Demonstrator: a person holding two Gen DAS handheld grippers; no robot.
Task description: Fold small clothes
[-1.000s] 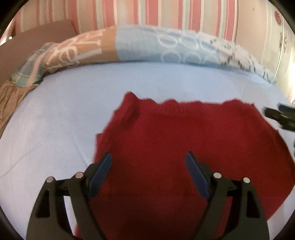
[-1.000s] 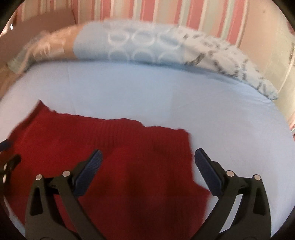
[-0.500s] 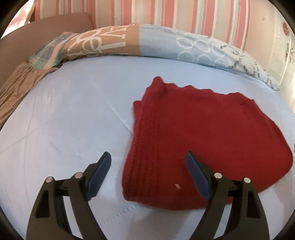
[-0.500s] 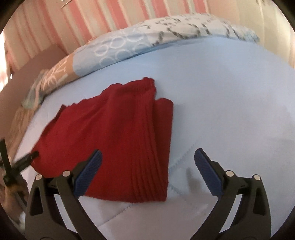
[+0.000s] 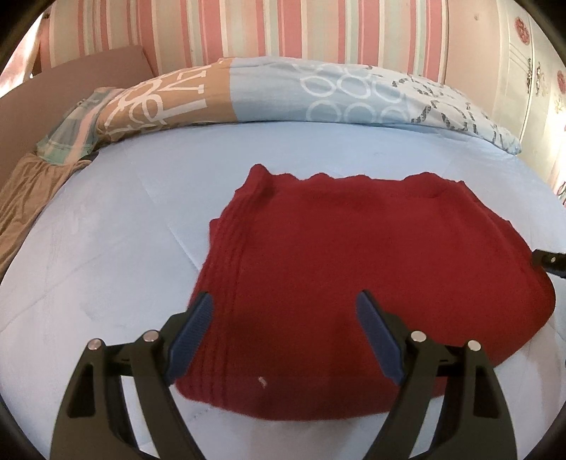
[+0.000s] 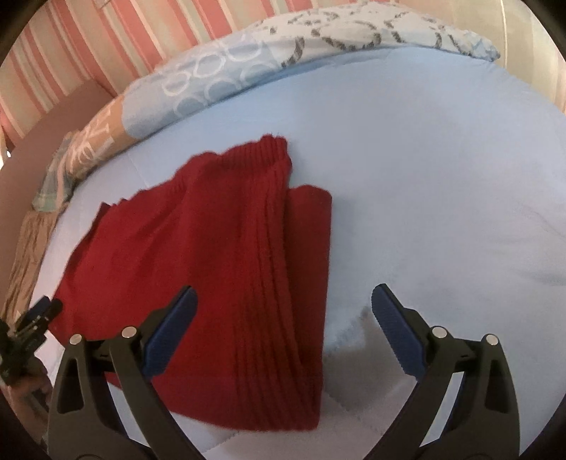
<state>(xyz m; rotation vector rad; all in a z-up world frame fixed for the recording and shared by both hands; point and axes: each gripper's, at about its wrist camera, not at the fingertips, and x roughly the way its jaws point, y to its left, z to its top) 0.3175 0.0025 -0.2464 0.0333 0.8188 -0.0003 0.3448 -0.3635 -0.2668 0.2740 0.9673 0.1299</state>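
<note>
Already the red knitted garment [image 5: 357, 272] is seen folded into a rough rectangle, with a ribbed band along one side and a second layer that shows under it in the right wrist view [image 6: 226, 283]. It is laid flat on the light blue sheet of the bed [image 5: 106, 247], about in the middle, well apart from the head end. No sleeve or loose part is seen sticking out, so the folding is judged to be mostly done; perhaps one more fold in half, or only a smoothing of the wavy far edge, is left.

The left hand-held gripper [image 5: 283, 329] is held wide open above the near edge of the garment, and nothing is gripped by it. The right hand-held gripper [image 6: 283, 322] is also spread wide and empty, over the ribbed side and the bare sheet beside it.

Along the head end of the bed a patterned duvet [image 5: 283, 95] is rolled, and behind it a striped wall [image 5: 283, 32] is seen.
</note>
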